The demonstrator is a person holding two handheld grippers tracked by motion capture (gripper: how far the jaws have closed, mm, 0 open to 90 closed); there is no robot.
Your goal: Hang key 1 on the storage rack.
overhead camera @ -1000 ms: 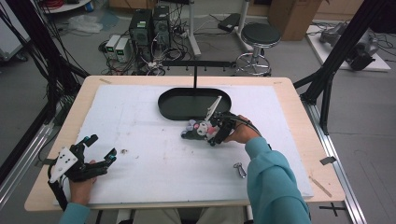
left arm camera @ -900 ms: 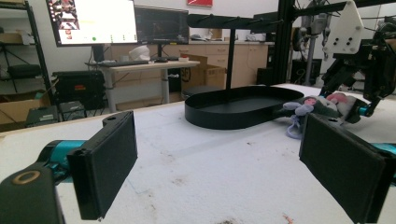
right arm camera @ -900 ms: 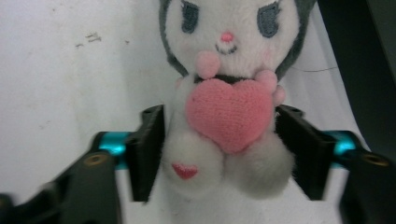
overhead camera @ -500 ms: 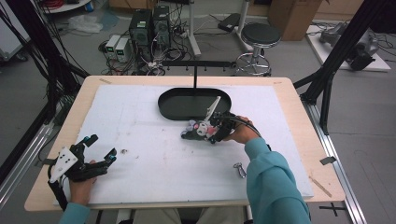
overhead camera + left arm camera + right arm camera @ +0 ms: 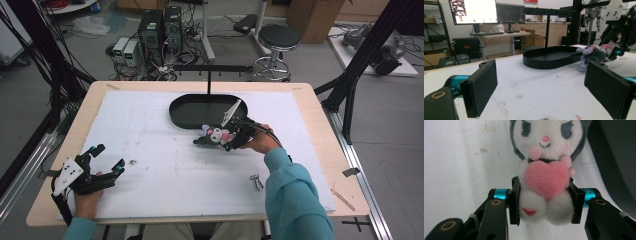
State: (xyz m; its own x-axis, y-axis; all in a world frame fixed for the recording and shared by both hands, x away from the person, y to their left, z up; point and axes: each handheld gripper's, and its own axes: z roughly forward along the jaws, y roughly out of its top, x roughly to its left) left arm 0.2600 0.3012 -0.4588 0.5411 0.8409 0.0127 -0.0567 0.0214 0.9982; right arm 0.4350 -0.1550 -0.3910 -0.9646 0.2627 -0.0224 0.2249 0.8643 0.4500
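While the bench point(image 5: 150, 125) and black tray point(image 5: 200, 111) lie close, keep the plush toy point(image 5: 546, 170) low on the white mat just beside the tray. Squeeze gently with the right gripper point(image 5: 544, 202), jaws just closing against its soft body; leave the left gripper point(image 5: 541, 92) wide open, empty.
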